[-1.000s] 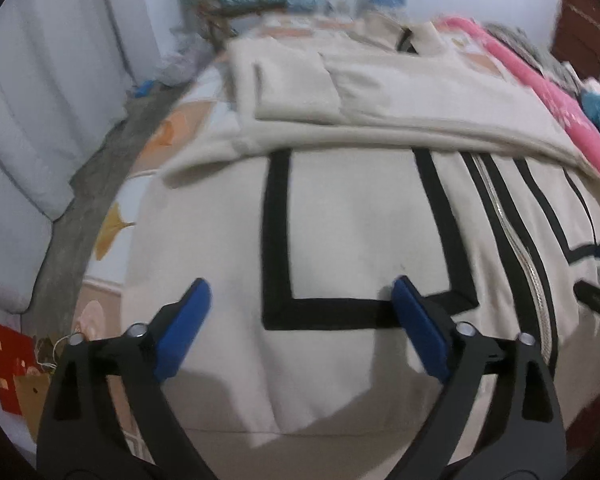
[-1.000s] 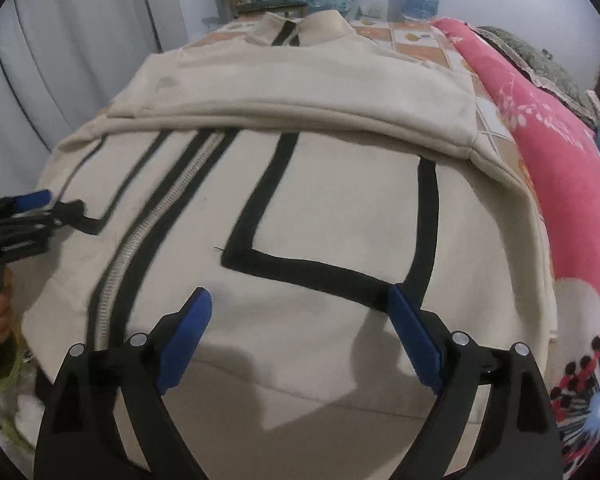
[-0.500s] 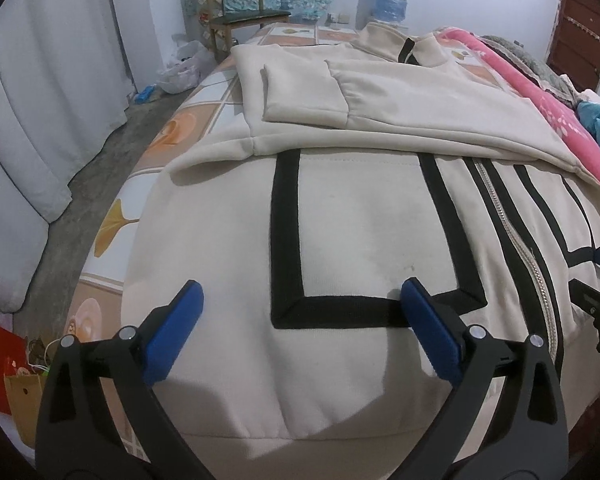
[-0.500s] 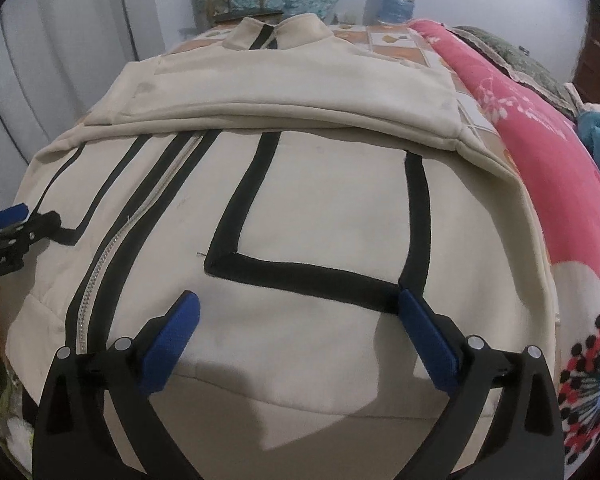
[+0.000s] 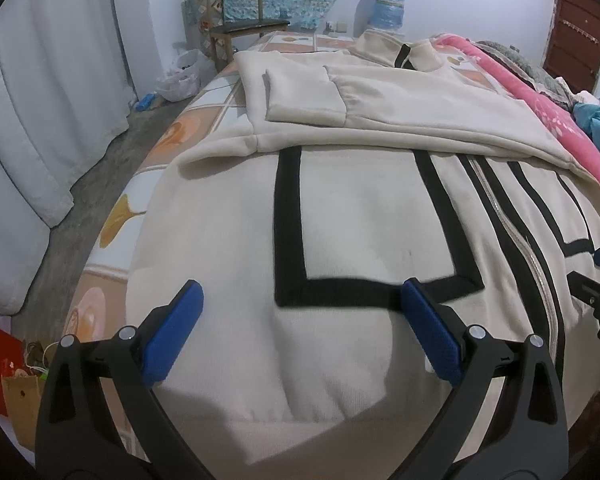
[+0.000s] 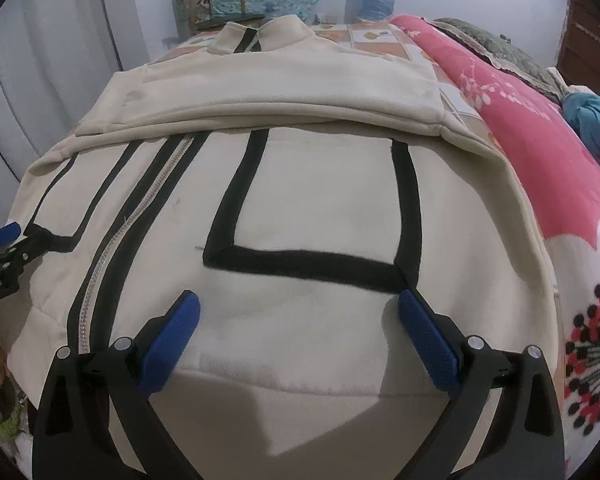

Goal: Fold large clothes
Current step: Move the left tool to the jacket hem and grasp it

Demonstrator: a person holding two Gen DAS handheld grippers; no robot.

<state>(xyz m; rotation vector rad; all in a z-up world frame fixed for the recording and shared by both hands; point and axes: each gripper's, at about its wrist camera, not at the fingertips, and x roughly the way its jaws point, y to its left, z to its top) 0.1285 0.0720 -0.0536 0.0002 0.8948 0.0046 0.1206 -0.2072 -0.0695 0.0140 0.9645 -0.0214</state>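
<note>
Two grippers, your left gripper (image 5: 302, 306) and right gripper (image 6: 299, 312), gape empty over one cream zip jacket (image 5: 360, 240); only your left view shows its folded sleeve cuff (image 5: 300, 96).

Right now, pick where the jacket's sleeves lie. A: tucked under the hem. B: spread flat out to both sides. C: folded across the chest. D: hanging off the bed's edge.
C: both sleeves lie folded across the upper part of the jacket, one cuff resting on top, above the black-trimmed pockets.
</note>
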